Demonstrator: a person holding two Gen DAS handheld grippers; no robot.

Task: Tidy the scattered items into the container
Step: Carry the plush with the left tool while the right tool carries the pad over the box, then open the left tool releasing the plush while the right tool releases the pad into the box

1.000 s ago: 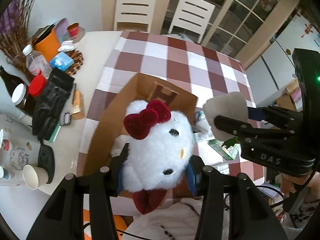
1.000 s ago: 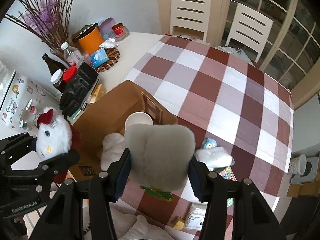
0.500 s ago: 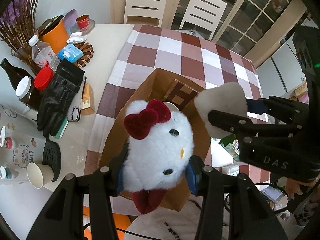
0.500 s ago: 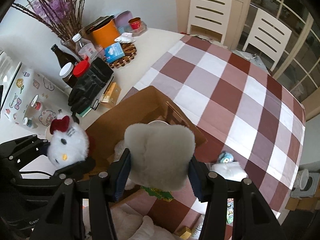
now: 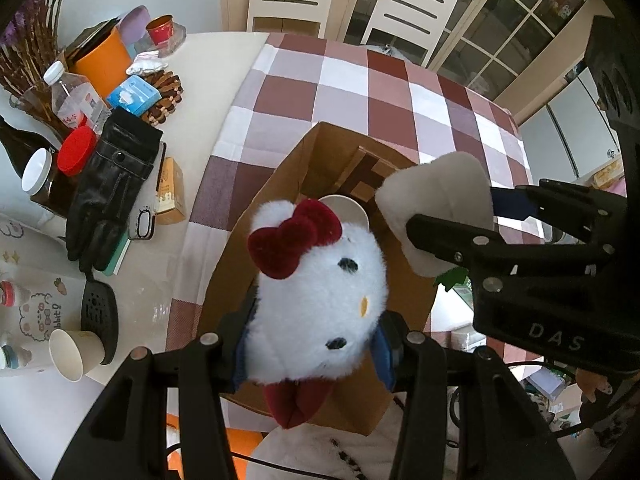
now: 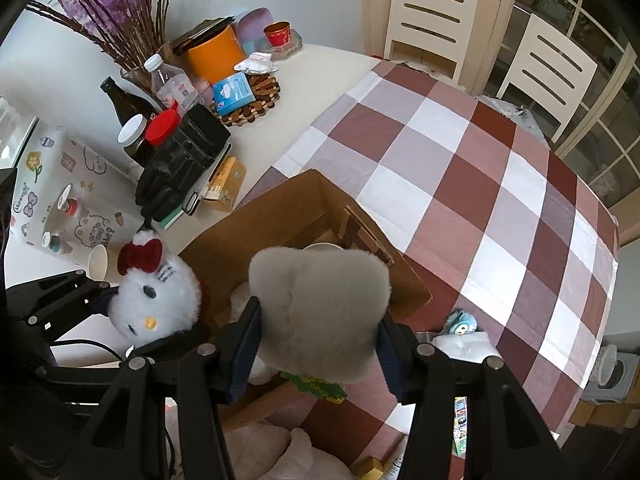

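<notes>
My left gripper (image 5: 316,344) is shut on a white cat plush (image 5: 320,300) with a dark red bow, held over the near side of the open cardboard box (image 5: 316,156). My right gripper (image 6: 318,344) is shut on a grey-white fluffy plush (image 6: 324,304), also above the box (image 6: 256,236). In the left wrist view the right gripper (image 5: 452,236) and its fluffy plush (image 5: 436,192) hang over the box's right side. The cat plush (image 6: 156,300) shows at the left of the right wrist view. A paper cup (image 5: 346,208) and something white lie inside the box.
A checked cloth (image 6: 460,168) covers the table's right half. Left of the box lie black gloves (image 5: 108,184), bottles, jars, an orange canister (image 6: 216,54), a small carton (image 5: 172,192) and a paper cup (image 5: 72,352). A small blue toy (image 6: 462,322) and packets lie right of the box. Two chairs stand behind.
Both grippers have drifted with their plushes to hang more squarely over the box and a little lower. The box's inside shows more fully. Neither grip has altered.
</notes>
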